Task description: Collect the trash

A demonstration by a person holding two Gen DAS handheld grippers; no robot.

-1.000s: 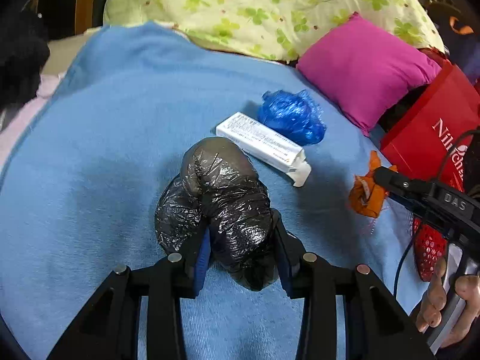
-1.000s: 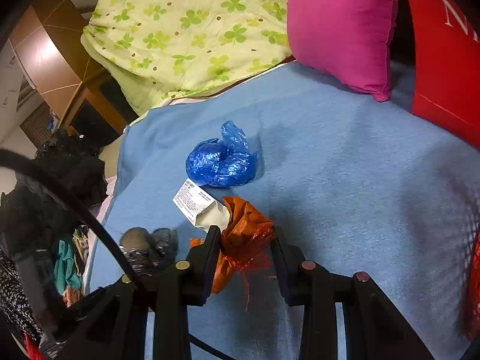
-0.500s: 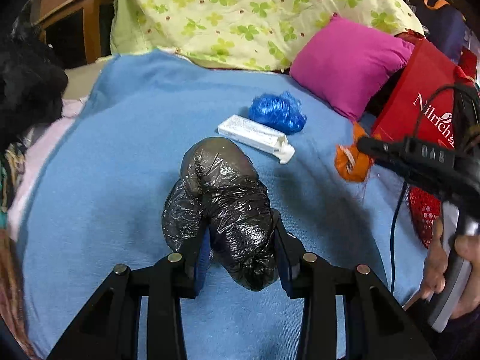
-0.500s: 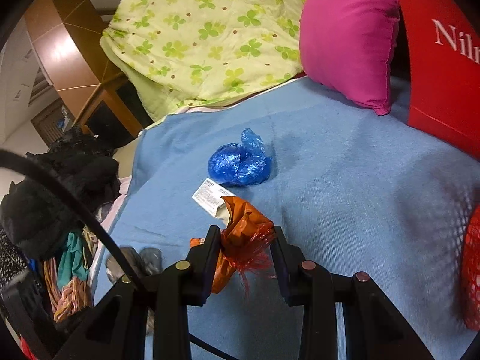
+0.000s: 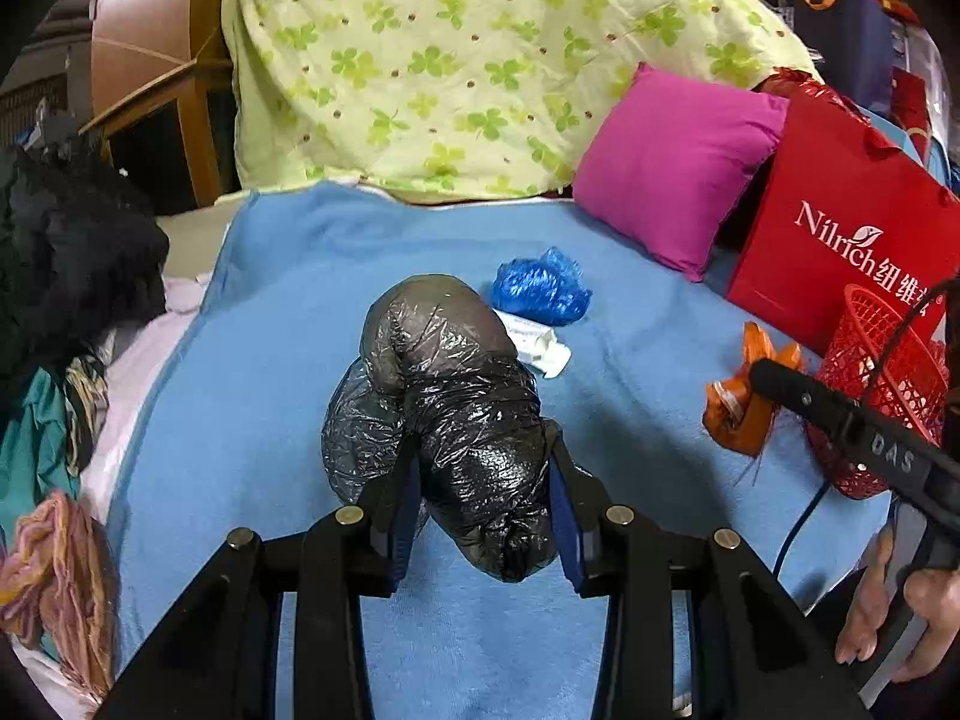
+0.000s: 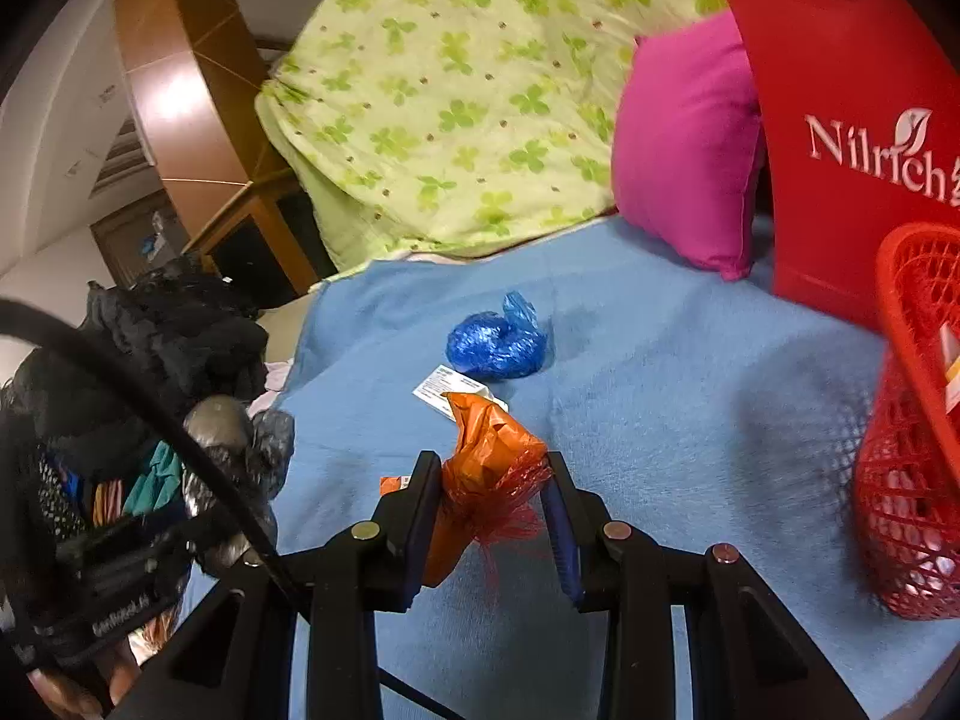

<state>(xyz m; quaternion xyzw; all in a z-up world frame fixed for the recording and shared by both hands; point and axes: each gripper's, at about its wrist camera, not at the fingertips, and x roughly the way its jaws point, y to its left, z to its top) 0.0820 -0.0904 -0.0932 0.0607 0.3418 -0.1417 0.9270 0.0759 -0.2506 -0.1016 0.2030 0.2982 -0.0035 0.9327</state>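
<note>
black two-finger grippers (image 5: pixel 483 516) — blue-padded fingers (image 5: pixel 567 516), brass screws, black cable

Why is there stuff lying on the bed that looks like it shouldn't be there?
A crumpled blue plastic bag and a torn-open white box lie loose on the blue blanket. They look like leftover trash.

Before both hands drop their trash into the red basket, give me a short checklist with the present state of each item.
1. Left gripper shut on the black bag: ok.
2. Right gripper shut on the orange wrapper: ok.
3. Red basket within view of the right gripper, mouth unblocked: ok.
4. Room left inside the basket: cannot tell, though something already lies in it.
5. Bed cleared of trash: not ok; the blue bag and white box lie on the blue blanket.
</note>
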